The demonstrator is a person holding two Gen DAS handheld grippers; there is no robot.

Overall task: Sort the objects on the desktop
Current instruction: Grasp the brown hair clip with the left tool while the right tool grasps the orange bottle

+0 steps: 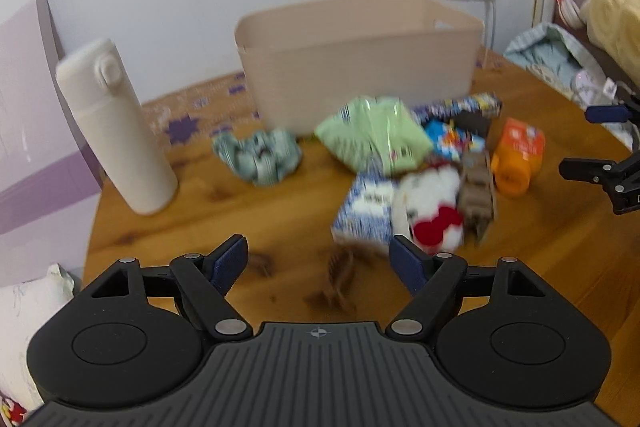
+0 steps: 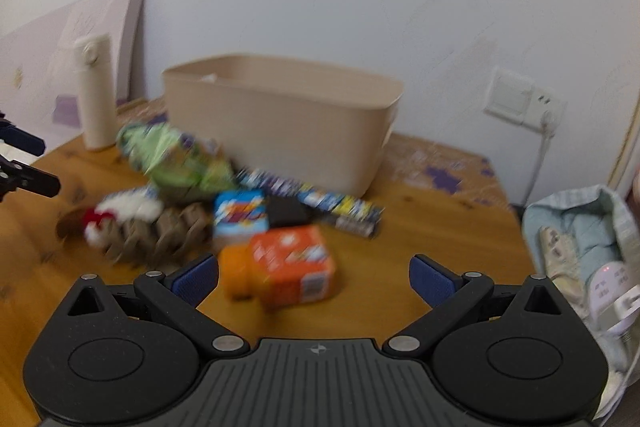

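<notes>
A beige bin (image 1: 360, 59) (image 2: 280, 119) stands at the back of the wooden table (image 1: 240, 211). In front of it lies a blurred pile: a green packet (image 1: 376, 135) (image 2: 176, 159), a white and red plush toy (image 1: 432, 211) (image 2: 120, 211), a blue and white box (image 1: 364, 215), a brown cardboard piece (image 1: 476, 199) (image 2: 160, 235), an orange bottle (image 1: 516, 155) (image 2: 280, 263), a small blue packet (image 2: 240, 215) and a long patterned packet (image 2: 320, 203). My left gripper (image 1: 320, 263) is open, short of the plush toy. My right gripper (image 2: 314, 281) is open, with the orange bottle between its fingers' line.
A white flask (image 1: 116, 131) (image 2: 96, 95) stands at the table's left. A crumpled teal cloth (image 1: 260, 155) lies left of the pile. A light blue bag (image 2: 580, 247) sits off the table's right edge. A wall socket (image 2: 524, 99) is behind.
</notes>
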